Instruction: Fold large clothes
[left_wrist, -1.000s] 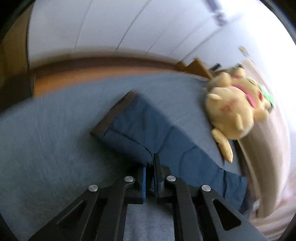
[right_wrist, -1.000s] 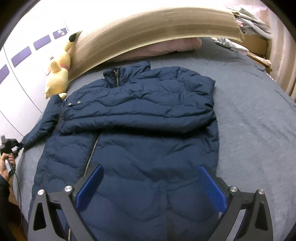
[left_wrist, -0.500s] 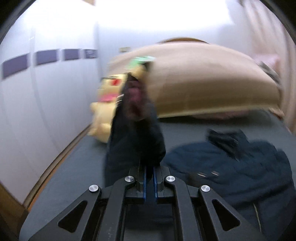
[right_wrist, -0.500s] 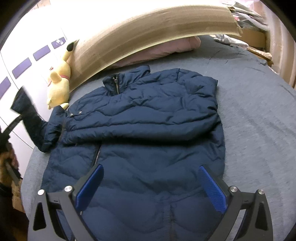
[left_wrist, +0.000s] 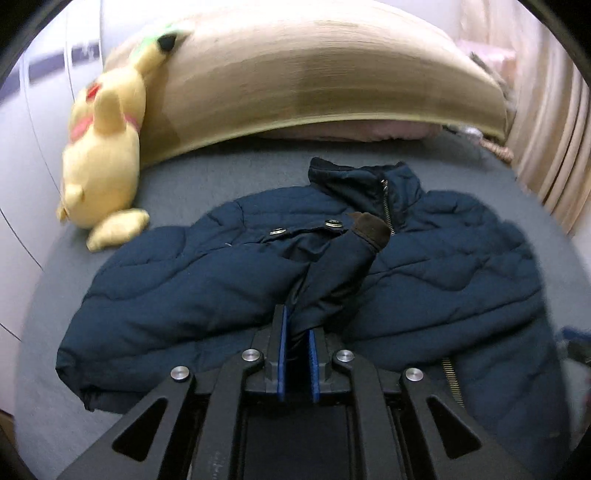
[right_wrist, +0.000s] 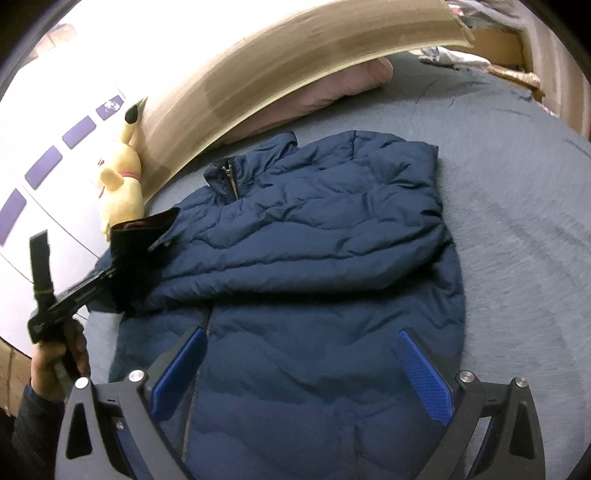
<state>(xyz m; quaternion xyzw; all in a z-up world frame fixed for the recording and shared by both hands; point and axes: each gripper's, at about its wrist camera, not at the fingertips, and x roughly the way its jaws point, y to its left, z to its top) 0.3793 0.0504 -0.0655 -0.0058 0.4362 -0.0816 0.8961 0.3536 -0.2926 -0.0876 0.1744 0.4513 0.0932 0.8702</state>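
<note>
A navy quilted jacket lies front-up on the grey bed, collar toward the headboard, its right sleeve folded across the chest. It also shows in the left wrist view. My left gripper is shut on the jacket's left sleeve and holds it raised over the chest, brown cuff pointing at the collar. In the right wrist view the left gripper sits at the jacket's left side with the sleeve in it. My right gripper is open and empty above the jacket's lower part.
A yellow plush toy leans on the tan headboard at the bed's far left; it also shows in the right wrist view. A pink pillow lies under the headboard. Grey bedsheet spreads right of the jacket.
My left gripper lifted the left sleeve off the bed's edge and swung it inward over the jacket's chest. My right gripper stayed open, shifting slightly over the lower jacket.
</note>
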